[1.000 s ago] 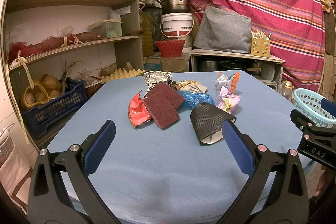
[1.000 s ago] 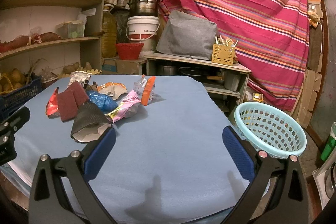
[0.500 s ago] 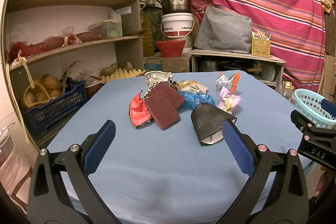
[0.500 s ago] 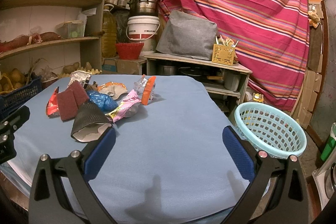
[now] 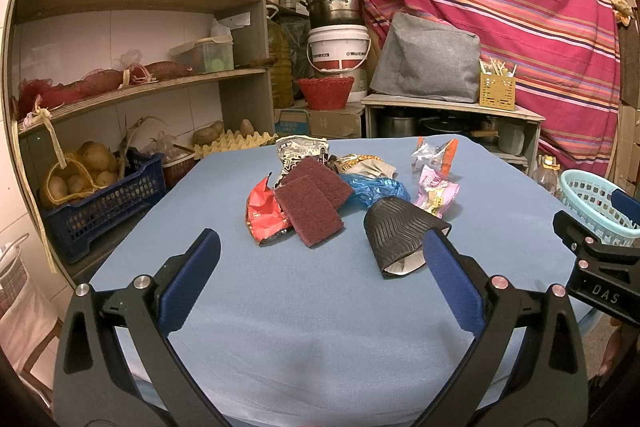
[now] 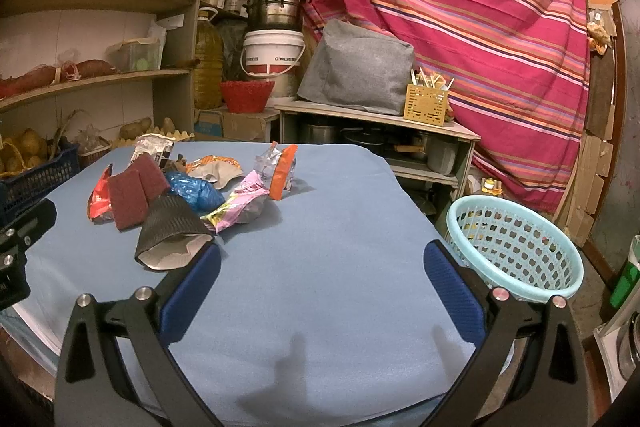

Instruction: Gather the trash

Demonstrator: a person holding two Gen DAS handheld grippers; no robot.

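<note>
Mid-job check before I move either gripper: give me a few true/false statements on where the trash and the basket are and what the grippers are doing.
1. Both the left gripper and the right gripper are open and hold nothing. True.
2. The light blue basket sits on the table among the trash. False: it stands off the blue table, beyond its right edge.
3. The two maroon scouring pads overlap each other. True.
4. The black ribbed sleeve is already in the basket. False: it lies on the table, nearest the grippers.
5. The pink wrapper lies beside the blue plastic bag. True.
</note>
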